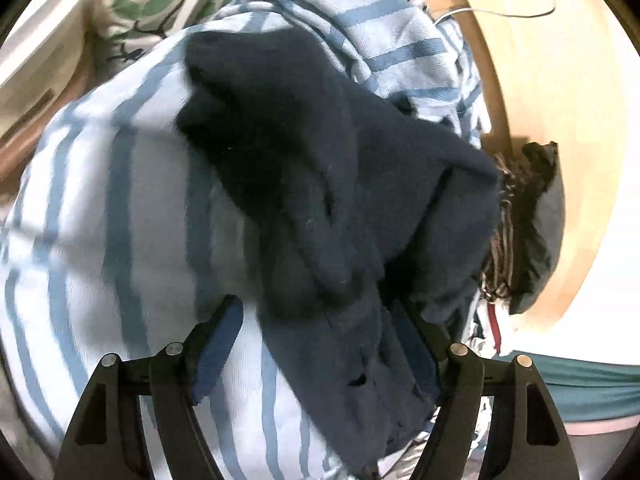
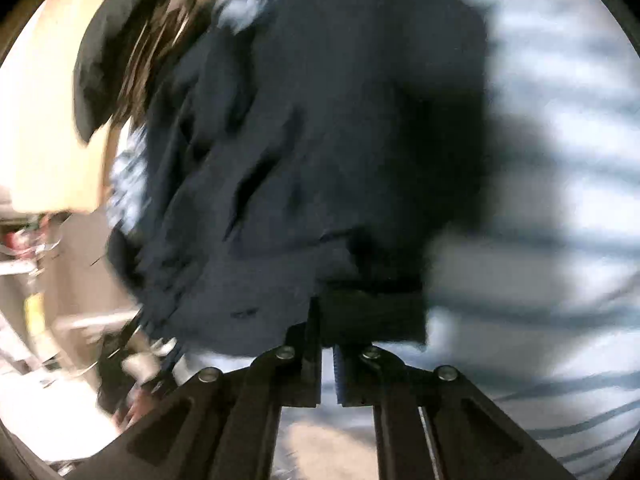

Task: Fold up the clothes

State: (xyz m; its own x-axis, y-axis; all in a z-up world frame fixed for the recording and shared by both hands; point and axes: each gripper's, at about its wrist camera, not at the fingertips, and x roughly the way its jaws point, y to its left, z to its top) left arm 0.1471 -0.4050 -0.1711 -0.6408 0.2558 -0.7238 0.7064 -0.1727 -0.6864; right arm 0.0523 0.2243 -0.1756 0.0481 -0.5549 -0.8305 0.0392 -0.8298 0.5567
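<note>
Left wrist view: your left claw [image 1: 320, 344] spread wide around the navy garment [image 1: 328, 184] running lengthwise ahead on the striped sheet [image 1: 100, 208], right claw [image 2: 328, 364] pinched on its edge.

Pale wooden tabletop [image 1: 560, 92], thin white cable [image 1: 516, 12], leaf-print fabric [image 1: 148, 4], perhaps a cushion

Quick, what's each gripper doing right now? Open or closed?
Left gripper: open, with the navy garment lying between its fingers.
Right gripper: closed; it seems to pinch the navy garment's edge, but blur makes that unsure.
</note>
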